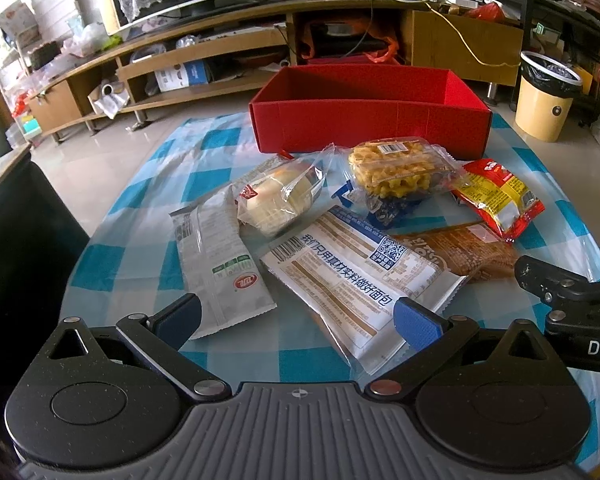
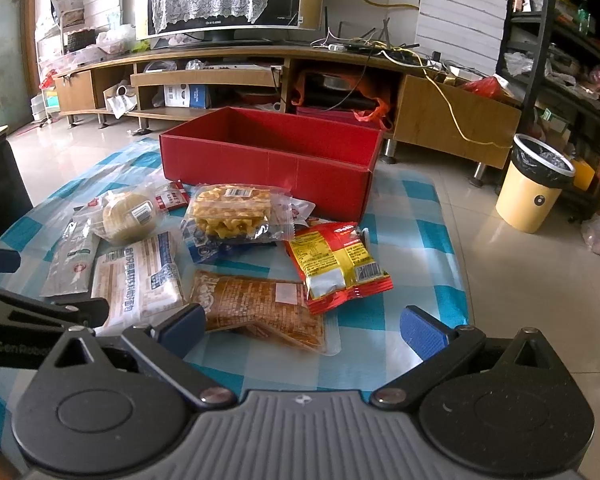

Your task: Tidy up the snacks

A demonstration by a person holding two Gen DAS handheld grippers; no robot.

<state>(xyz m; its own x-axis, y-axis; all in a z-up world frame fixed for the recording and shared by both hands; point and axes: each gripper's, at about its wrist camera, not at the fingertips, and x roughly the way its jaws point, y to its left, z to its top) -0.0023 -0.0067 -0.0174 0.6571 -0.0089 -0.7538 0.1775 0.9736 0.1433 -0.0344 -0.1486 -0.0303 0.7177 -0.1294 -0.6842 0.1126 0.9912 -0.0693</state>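
An empty red box (image 1: 364,128) (image 2: 268,168) stands at the far side of the checked tablecloth. Before it lie several packets: a waffle pack (image 1: 396,170) (image 2: 232,210), a round bun (image 1: 278,196) (image 2: 126,214), a grey-white sachet (image 1: 220,264) (image 2: 74,258), a white bread pack (image 1: 352,276) (image 2: 138,276), a brown pack (image 1: 464,252) (image 2: 260,308) and a red-yellow bag (image 1: 500,196) (image 2: 336,262). My left gripper (image 1: 298,320) is open above the white bread pack's near end. My right gripper (image 2: 302,330) is open just short of the brown pack.
The table (image 1: 148,184) has a blue-and-white cloth (image 2: 412,216) and drops off at its right edge to tiled floor. A yellow bin (image 2: 534,182) stands on the floor at right. A long TV cabinet (image 2: 260,76) runs behind.
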